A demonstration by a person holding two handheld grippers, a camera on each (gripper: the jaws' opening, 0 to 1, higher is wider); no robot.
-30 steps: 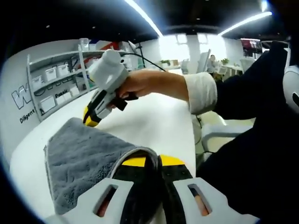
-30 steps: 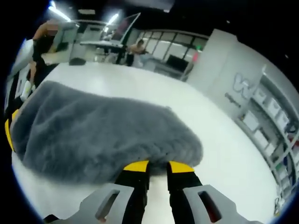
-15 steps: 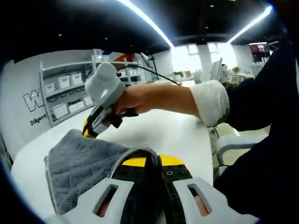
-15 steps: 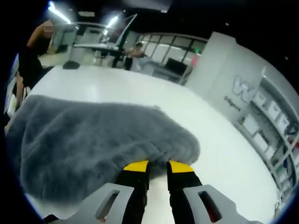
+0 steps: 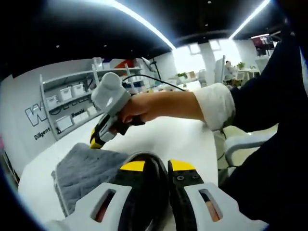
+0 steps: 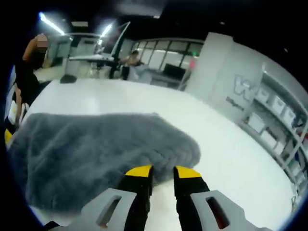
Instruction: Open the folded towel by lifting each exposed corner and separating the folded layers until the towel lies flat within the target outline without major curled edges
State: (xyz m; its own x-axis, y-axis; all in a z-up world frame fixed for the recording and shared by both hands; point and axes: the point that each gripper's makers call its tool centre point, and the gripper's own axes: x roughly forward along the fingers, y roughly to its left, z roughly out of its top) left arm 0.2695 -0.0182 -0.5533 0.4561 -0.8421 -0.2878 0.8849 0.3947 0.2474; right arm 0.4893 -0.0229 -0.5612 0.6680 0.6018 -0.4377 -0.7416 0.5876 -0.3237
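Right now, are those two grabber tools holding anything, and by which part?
Both hold the grey towel: the left gripper pinches a corner edge, and the right gripper pinches the opposite edge.

The left gripper (image 5: pixel 156 166) and right gripper (image 6: pixel 162 172) were each clamped on cloth; a hand (image 5: pixel 144 105) held the right one.

Both grippers — left gripper (image 5: pixel 156 167), right gripper (image 6: pixel 162 171) — have grey slotted bodies, black jaws, yellow tips; person's sleeve (image 5: pixel 216 103) white-cuffed, dark.

Grey plush towel (image 6: pixel 96 154) — draped, lifted
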